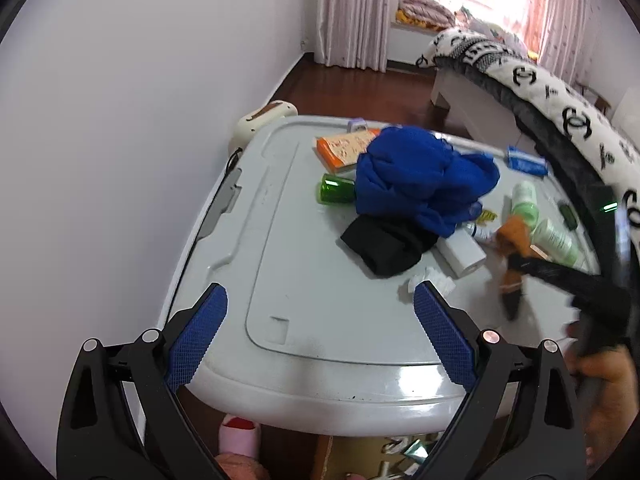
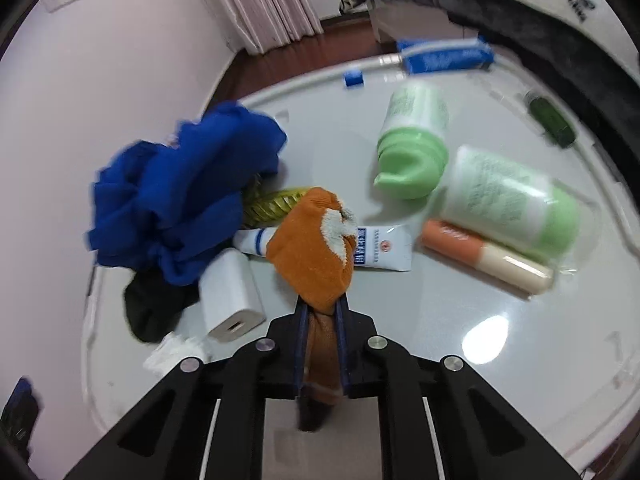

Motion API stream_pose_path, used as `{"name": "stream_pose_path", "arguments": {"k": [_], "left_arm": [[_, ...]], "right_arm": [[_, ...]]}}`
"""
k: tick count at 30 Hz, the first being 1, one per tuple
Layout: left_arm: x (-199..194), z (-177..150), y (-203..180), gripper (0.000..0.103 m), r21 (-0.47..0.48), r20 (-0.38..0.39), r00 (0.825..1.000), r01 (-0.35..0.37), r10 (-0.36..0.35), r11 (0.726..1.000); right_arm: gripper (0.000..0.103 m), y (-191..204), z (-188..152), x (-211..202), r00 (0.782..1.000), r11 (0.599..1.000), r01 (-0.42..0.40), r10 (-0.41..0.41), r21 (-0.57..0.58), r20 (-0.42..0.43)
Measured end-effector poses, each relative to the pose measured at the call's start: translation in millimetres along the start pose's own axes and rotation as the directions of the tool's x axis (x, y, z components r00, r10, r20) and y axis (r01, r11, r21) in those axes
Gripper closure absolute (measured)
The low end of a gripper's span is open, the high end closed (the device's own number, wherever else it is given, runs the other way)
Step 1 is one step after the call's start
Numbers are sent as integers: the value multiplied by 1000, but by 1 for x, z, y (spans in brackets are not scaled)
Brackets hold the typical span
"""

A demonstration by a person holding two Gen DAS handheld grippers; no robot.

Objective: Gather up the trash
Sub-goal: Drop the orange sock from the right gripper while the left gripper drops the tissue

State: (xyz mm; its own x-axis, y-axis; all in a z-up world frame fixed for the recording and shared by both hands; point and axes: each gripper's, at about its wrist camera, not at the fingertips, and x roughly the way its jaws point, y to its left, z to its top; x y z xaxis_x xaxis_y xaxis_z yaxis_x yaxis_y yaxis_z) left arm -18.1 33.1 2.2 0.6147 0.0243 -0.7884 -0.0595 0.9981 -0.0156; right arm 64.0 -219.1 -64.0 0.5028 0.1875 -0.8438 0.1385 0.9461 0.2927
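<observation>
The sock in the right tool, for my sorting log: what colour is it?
Orange-brown, with a whitish fuzzy inside; the sock shows best in the right wrist view.

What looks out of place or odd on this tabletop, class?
The two green-capped bottles lie tipped on their sides, clothes sit heaped among toiletries, and the right gripper is clamped on an orange sock, hardly trash.

Orange sock [image 2: 312, 248] (whitish inside, apparently), blue cloth [image 2: 180, 192], green-capped bottles [image 2: 412, 148].
</observation>
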Motion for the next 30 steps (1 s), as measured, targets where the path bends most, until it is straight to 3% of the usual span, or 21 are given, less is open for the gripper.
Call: {"name": "stream_pose_path", "arguments": {"k": [7, 12, 15, 17, 18, 20, 21, 23, 30], "left_arm": [[49, -8, -44, 11, 115, -108, 994, -15, 27, 993], [71, -7, -82, 11, 186, -123, 992, -10, 33, 983], [86, -1, -96, 11, 222, -121, 991, -31, 59, 975], [95, 2, -100, 12, 220, -140, 989, -21, 53, 975], [101, 2, -101, 16, 219, -163, 985, -21, 58, 975], [110, 1, -102, 69, 211, -210, 977, 15, 31, 977], [109, 0, -101, 76, 193, -219, 976, 61, -17, 979], [103, -1, -102, 83, 213, -197, 980, 40, 3, 976], [46, -15, -83, 84, 223, -171, 979, 149, -112, 963]], "right_arm": [[91, -19, -40, -94, 993, 993, -99, 103, -60, 56], [89, -38, -98, -141, 997, 990, -76, 77, -117, 5], [79, -53, -133, -149, 998, 992, -38, 31, -121, -58], [58, -59, -157, -149, 996, 991, -2, -10, -137, -88], [54, -63, -167, -149, 995, 988, 24, -38, -152, -91], [41, -70, -182, -143, 992, 984, 62, -80, -170, -100], [39, -73, -185, -141, 992, 984, 67, -84, -165, -98], [31, -83, -187, -138, 994, 989, 70, -80, -131, -76], [30, -97, -169, -133, 998, 998, 57, -58, -40, -18]]}}
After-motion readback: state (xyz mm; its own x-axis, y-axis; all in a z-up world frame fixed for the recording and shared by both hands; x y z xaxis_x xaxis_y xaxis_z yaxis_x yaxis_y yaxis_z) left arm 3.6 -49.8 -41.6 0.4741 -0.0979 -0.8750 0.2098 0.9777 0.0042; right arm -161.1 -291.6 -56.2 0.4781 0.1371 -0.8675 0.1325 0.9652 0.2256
